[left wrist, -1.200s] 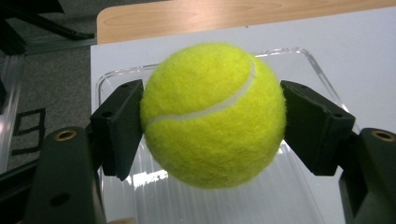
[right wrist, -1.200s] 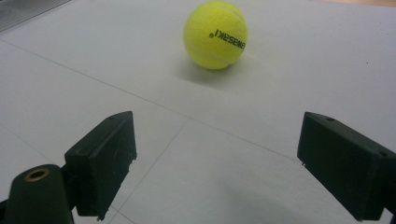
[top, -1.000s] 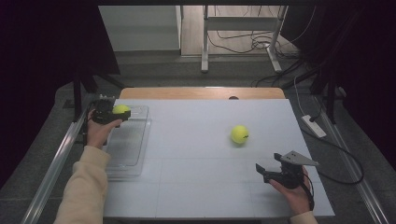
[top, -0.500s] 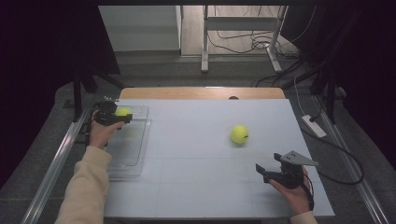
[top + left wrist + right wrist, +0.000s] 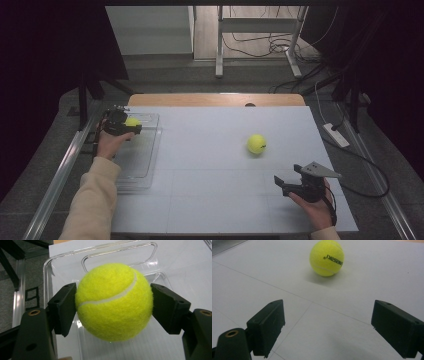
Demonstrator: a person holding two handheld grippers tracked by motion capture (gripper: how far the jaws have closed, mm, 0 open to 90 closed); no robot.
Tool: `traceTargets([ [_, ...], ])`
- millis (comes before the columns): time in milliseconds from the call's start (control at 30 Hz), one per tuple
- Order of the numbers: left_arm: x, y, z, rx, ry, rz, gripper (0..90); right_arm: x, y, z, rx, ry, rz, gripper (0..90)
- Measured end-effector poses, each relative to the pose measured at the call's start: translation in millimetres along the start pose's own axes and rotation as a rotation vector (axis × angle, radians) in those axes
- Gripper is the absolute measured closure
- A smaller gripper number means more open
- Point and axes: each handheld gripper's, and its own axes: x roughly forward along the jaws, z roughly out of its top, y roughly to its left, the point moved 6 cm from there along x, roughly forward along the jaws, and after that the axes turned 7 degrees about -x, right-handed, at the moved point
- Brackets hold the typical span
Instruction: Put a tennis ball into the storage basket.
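Your left gripper (image 5: pixel 113 302) clamps one tennis ball (image 5: pixel 113 301) over the clear tray (image 5: pixel 150 150), apparently ready to drop, so lower and release it, then send your gaping, empty right gripper (image 5: pixel 332 325) to the second ball (image 5: pixel 327 257) near mid-table.

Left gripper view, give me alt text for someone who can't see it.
A yellow tennis ball is clamped between the two black jaws of the left gripper, held just above a clear plastic tray. The tray sits on a white table.
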Motion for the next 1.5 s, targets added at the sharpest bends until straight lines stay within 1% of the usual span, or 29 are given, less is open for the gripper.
traceTargets([
  [100,-0.3,0.1,0.3,-0.002,-0.003,0.007,25.7,-0.2,0.1,-0.1,-0.001,0.001,0.000,11.8],
  [133,-0.9,0.0,1.0,-0.009,-0.014,0.003,25.7,-0.4,0.1,0.0,-0.002,0.000,0.000,11.9],
  [200,-3.5,-1.4,2.8,-0.017,-0.035,-0.015,20.8,-0.9,0.2,0.3,-0.001,-0.001,-0.001,11.9],
  [300,-10.3,-4.7,4.7,-0.029,-0.050,-0.019,15.9,-0.8,0.1,0.1,-0.002,0.000,-0.002,11.8],
  [367,-16.3,-7.1,7.0,-0.035,-0.082,-0.035,14.7,-0.8,0.3,0.0,-0.004,0.002,-0.002,11.9],
  [400,-16.3,-7.1,7.0,-0.035,-0.082,-0.035,14.4,-0.8,0.3,0.0,-0.004,0.002,-0.002,11.9],
  [433,-20.0,-8.8,8.0,-0.039,-0.099,-0.049,14.4,-0.8,0.3,0.0,-0.004,0.002,-0.003,11.9],
  [500,-22.5,-10.9,8.3,-0.038,-0.106,-0.071,13.7,-1.2,0.0,-0.2,-0.004,0.001,-0.005,11.9],
  [567,-24.8,-11.6,8.3,-0.042,-0.118,-0.084,13.2,-1.6,-0.2,-0.3,0.000,0.001,-0.006,11.9],
  [600,-25.8,-11.6,8.0,-0.048,-0.126,-0.093,13.2,-1.8,-0.5,-0.4,0.000,0.004,-0.008,11.9],
  [767,-31.6,-12.7,4.5,-0.080,-0.155,-0.164,13.4,-1.3,-1.7,-0.9,0.004,0.002,-0.006,11.9],
  [933,-37.2,-15.5,0.5,-0.084,-0.170,-0.208,13.9,-0.8,-2.0,-0.6,0.008,0.002,-0.006,11.9],
  [1100,-43.4,-18.1,-1.8,-0.076,-0.192,-0.234,14.3,0.3,-2.0,-0.4,0.013,0.000,-0.001,11.9],
  [1167,-46.2,-19.3,-2.9,-0.086,-0.200,-0.245,14.3,0.4,-2.5,-0.6,0.016,0.003,-0.001,11.8],
  [1300,-51.0,-20.6,-5.6,-0.092,-0.211,-0.260,14.6,-0.1,-3.6,0.4,0.024,-0.006,0.003,11.8],
  [1333,-53.8,-22.0,-7.0,-0.096,-0.218,-0.272,14.6,-1.5,-3.7,1.3,0.027,-0.010,0.002,11.9],
  [1367,-57.1,-23.4,-8.2,-0.088,-0.224,-0.278,14.6,-2.0,-3.7,1.6,0.028,-0.013,0.001,11.9],
  [1400,-57.1,-23.4,-8.2,-0.088,-0.224,-0.278,14.7,-2.0,-3.7,1.6,0.028,-0.013,0.001,11.9],
  [1467,-62.2,-26.3,-9.8,-0.079,-0.242,-0.294,14.7,-3.5,-4.0,1.5,0.032,-0.014,-0.006,11.9],
  [1500,-62.2,-26.3,-9.8,-0.079,-0.242,-0.294,14.8,-3.5,-4.0,1.5,0.032,-0.014,-0.006,11.9],
])
